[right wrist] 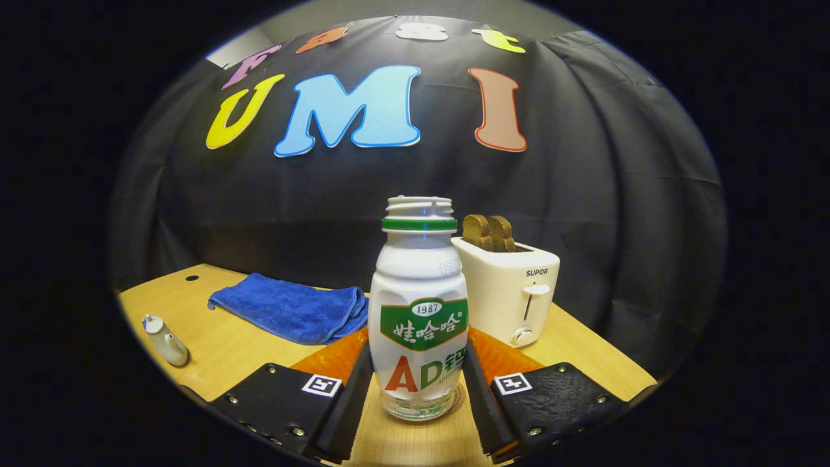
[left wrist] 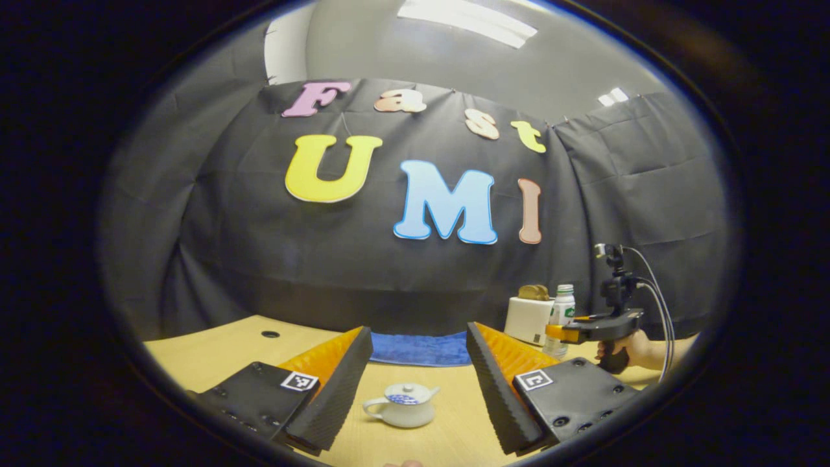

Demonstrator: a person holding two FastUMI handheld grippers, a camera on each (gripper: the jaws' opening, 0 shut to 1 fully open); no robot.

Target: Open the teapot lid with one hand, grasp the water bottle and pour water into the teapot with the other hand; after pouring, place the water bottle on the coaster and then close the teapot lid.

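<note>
Your left tool (left wrist: 418, 383) hangs wide open above the table (left wrist: 214, 347), holding nothing; the white teapot (left wrist: 402, 405), lid on, stands between its fingers at 6 o'clock. Your right tool (right wrist: 418, 389) has both fingers against the water bottle (right wrist: 419, 305), which stands upright on the table, uncapped. A toaster (right wrist: 512, 288) sits at the bottle's 2 o'clock, a blue cloth (right wrist: 292, 311) at its 9 o'clock.

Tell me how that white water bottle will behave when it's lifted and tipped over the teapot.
The water bottle looks like thin plastic, so it is probably light and may flex if squeezed. It is tall on a narrow base, so likely tippy when set down. Its mouth is uncapped, so contents could spill early. The right hand-held gripper brackets its glossy label, which may be slippery.
</note>
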